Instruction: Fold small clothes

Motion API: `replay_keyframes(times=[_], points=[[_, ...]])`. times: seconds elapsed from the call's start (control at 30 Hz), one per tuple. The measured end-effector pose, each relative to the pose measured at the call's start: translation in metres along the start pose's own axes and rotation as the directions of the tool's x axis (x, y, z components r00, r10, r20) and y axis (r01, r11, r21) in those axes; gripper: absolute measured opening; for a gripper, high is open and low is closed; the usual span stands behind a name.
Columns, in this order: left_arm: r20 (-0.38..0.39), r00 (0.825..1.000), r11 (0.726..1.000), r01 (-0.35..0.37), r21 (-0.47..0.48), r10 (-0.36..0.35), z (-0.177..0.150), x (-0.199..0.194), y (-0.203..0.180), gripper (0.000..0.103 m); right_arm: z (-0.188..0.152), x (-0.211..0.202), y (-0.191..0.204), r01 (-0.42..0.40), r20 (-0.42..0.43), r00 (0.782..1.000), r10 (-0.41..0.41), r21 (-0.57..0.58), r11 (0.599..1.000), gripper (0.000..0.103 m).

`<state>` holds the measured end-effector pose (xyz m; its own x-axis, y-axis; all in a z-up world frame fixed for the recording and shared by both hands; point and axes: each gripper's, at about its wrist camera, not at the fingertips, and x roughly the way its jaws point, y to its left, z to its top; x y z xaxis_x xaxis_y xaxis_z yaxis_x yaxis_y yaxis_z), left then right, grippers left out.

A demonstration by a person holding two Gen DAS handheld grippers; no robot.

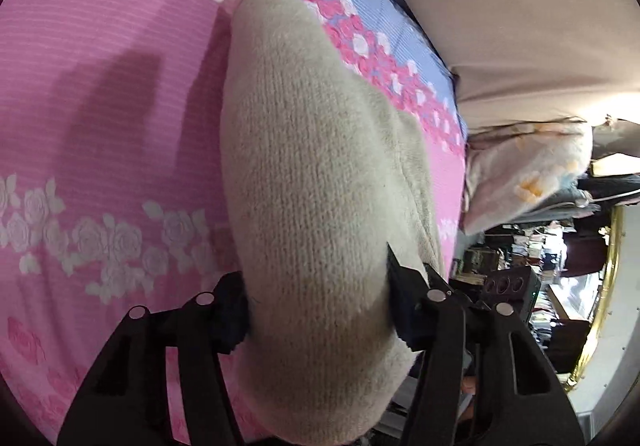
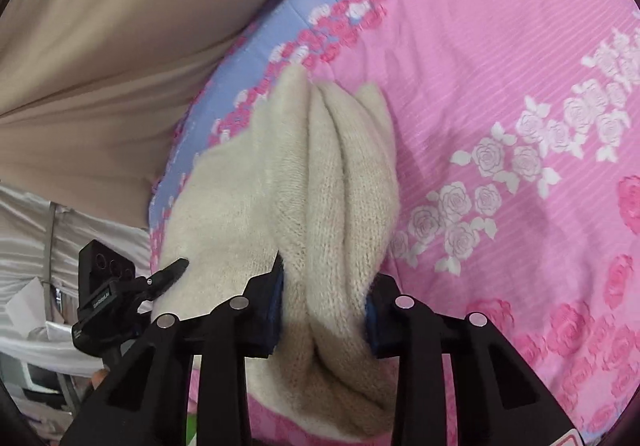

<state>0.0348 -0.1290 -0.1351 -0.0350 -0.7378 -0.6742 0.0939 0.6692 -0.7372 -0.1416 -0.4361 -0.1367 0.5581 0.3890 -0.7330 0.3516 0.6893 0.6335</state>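
You've got the cream knit garment [image 1: 316, 181] held off the bed [image 1: 100, 93] by both tools, so treat this as a two-point carry. Left tool [image 1: 320, 306]: jaws closed down w/ a thick, smooth bulge of knit pinched between the pads. Right tool [image 2: 324, 310]: jaws also clamped, on a bunched section where approx three layers stack in ridges. In the right view the left tool's tip shows just beside the garment's left edge, so both grips are near each other on the same end. The far end droops toward the blue floral border of the bedsheet [image 2: 500, 57]; can't tell if it touches. My read: you're mid-fold, about to lay it down. Keep both grips firm, knit this bulky slips easily. Lower the far end first so it lands flat, then bring the held end over w/ both tools level, no twist. Watch the right side, bunched layers may spring apart on release; press down before you let go.
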Motion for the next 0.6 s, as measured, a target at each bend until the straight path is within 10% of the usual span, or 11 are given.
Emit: replay_keyframes(times=[0.17,0.33,0.4,0.6], points=[[-0.005,0.984,0.984,-0.179,0.008,0.179,-0.015,0.025,0.015,0.09,-0.024,0.028,-0.031,0.118,-0.068,0.991,-0.117,0.007,0.993,0.051],[0.014,0.992,0.986,-0.12,-0.119,0.122,-0.017,0.037,0.042,0.098,-0.023,0.046,-0.039,0.079,-0.052,0.996,-0.075,0.081,0.994,0.058],[-0.027,0.999,0.996,-0.019,-0.084,0.017,-0.014,0.044,0.033,0.066,-0.019,0.042,-0.034,0.082,-0.046,0.996,-0.08,0.06,0.995,0.042],[0.018,0.998,0.997,0.058,0.052,-0.059,-0.001,0.007,-0.035,0.056,-0.002,-0.035,0.014,0.052,0.126,0.991,-0.048,-0.036,0.998,0.03]])
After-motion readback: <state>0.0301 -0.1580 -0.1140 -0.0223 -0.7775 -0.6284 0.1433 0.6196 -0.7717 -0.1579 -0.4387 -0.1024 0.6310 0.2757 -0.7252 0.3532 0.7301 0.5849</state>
